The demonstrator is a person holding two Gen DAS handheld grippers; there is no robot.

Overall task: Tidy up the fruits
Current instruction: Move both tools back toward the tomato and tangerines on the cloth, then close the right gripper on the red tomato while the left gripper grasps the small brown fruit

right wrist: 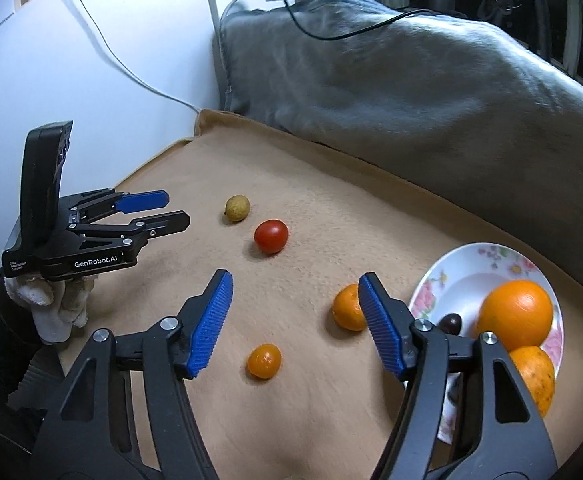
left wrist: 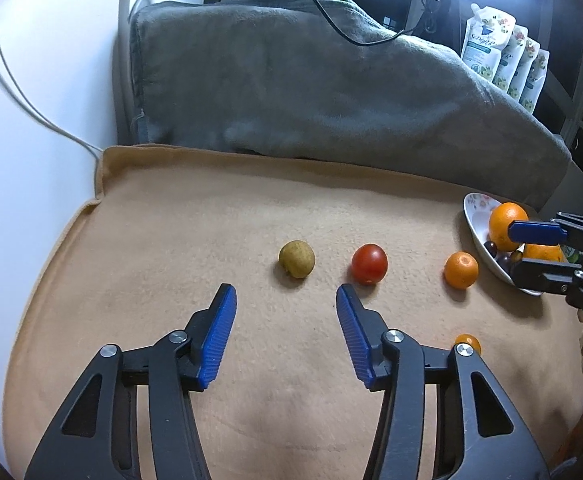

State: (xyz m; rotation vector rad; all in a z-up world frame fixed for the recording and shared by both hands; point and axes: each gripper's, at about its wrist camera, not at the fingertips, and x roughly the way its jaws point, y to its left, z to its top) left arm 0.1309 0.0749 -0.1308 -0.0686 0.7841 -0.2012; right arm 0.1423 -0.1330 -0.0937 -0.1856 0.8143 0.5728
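Note:
On the tan blanket (left wrist: 211, 220) lie a yellow-green fruit (left wrist: 296, 259), a red tomato (left wrist: 369, 263), a small mandarin (left wrist: 461, 270) and a small orange kumquat (left wrist: 467, 342). All show in the right wrist view too: fruit (right wrist: 236, 208), tomato (right wrist: 271, 235), mandarin (right wrist: 347, 307), kumquat (right wrist: 264, 361). A floral plate (right wrist: 451, 276) holds two oranges (right wrist: 516, 314) and dark small fruits (right wrist: 450, 323). My left gripper (left wrist: 286, 296) is open and empty, just short of the yellow-green fruit and tomato. My right gripper (right wrist: 296, 285) is open and empty, above the kumquat and mandarin.
A grey blanket heap (left wrist: 311, 88) lies behind the tan blanket. A white wall with a cable (left wrist: 19, 92) is at the left. Refill pouches (left wrist: 503, 56) stand at the back right. The plate (left wrist: 476, 216) sits at the blanket's right edge.

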